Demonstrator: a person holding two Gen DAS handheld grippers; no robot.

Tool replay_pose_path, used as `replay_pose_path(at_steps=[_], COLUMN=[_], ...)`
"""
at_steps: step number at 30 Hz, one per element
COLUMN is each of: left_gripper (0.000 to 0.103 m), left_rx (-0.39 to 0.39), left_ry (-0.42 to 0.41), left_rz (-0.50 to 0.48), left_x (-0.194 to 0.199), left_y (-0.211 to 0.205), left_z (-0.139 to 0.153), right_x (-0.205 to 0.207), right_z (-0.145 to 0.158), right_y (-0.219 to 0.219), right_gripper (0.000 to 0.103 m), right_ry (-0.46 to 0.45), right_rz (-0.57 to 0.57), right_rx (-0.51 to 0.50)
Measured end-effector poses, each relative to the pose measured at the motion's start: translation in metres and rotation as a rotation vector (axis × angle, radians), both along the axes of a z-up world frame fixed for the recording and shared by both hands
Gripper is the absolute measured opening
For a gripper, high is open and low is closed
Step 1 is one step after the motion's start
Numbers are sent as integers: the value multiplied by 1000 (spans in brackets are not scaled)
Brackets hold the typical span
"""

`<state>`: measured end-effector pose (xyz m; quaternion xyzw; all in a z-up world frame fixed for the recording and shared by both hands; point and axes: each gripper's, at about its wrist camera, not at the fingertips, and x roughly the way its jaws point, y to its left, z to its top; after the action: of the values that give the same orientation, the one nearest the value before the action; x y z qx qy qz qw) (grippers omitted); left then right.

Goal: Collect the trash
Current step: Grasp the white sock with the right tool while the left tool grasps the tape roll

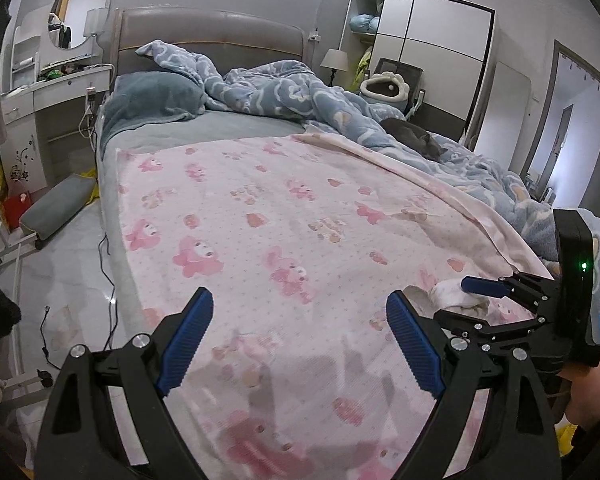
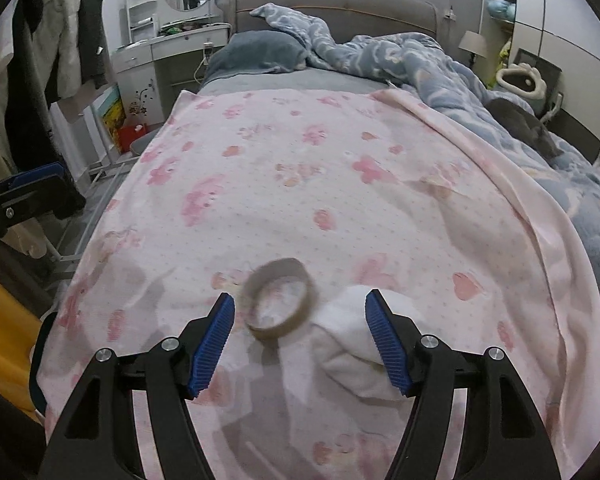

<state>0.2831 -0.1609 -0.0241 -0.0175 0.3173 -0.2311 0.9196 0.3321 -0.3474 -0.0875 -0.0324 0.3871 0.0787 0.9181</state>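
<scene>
A brown cardboard tape ring [image 2: 281,299] lies on the pink blanket [image 2: 300,184], blurred, just ahead of and between my right gripper's open fingers [image 2: 300,336]. A crumpled white tissue [image 2: 352,344] lies beside it, under the right finger. The tissue also shows in the left wrist view [image 1: 452,294], with my right gripper [image 1: 474,300] over it. My left gripper [image 1: 300,344] is open and empty above the pink blanket [image 1: 284,216], left of the right gripper.
A blue duvet [image 1: 308,96] is bunched at the head and right side of the bed. A grey cat [image 1: 414,136] lies on it. A white vanity desk [image 1: 56,92] and clothes rack [image 2: 40,60] stand left. A wardrobe [image 1: 432,48] stands at the far right.
</scene>
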Motion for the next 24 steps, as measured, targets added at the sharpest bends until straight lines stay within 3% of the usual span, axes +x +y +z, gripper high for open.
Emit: replay_pose_path(at_steps=[15, 20, 24], left_gripper=[91, 91, 91], left_rx=[-8, 4, -13], left_ry=[26, 36, 77], left_rz=[-74, -116, -162], left_x=[-1, -3, -3], left_y=[-42, -61, -75], left_z=[-10, -16, -22], right_x=[-7, -3, -1], right_z=[-12, -15, -18], right_y=[-40, -65, -84], right_gripper=[69, 69, 46], right_ry=[5, 7, 11], right_rz=[-61, -127, -202], right_rx=[30, 107, 131])
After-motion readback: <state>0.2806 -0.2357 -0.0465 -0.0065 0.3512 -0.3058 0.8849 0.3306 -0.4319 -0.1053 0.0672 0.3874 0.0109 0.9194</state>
